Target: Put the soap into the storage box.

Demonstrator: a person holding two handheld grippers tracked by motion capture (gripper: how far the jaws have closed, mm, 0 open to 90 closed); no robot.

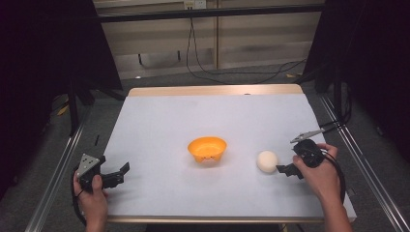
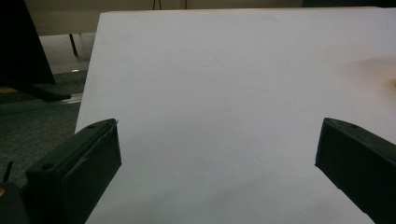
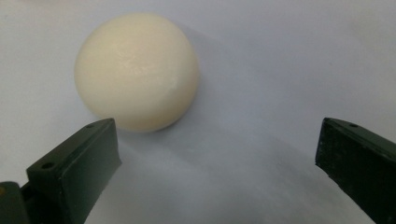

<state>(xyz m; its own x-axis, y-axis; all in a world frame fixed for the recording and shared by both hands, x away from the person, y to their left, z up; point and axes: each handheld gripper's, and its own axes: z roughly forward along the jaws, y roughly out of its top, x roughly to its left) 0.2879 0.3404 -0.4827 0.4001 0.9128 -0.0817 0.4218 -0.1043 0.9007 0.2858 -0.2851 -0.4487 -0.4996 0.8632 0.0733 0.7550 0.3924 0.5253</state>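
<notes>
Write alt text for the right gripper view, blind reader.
A cream-white ball rests on a white table surface, just beyond and toward the left of the right gripper, whose two black jaws stand wide apart with nothing between them. The ball is not yet centred in the gap between the jaws.
</notes>
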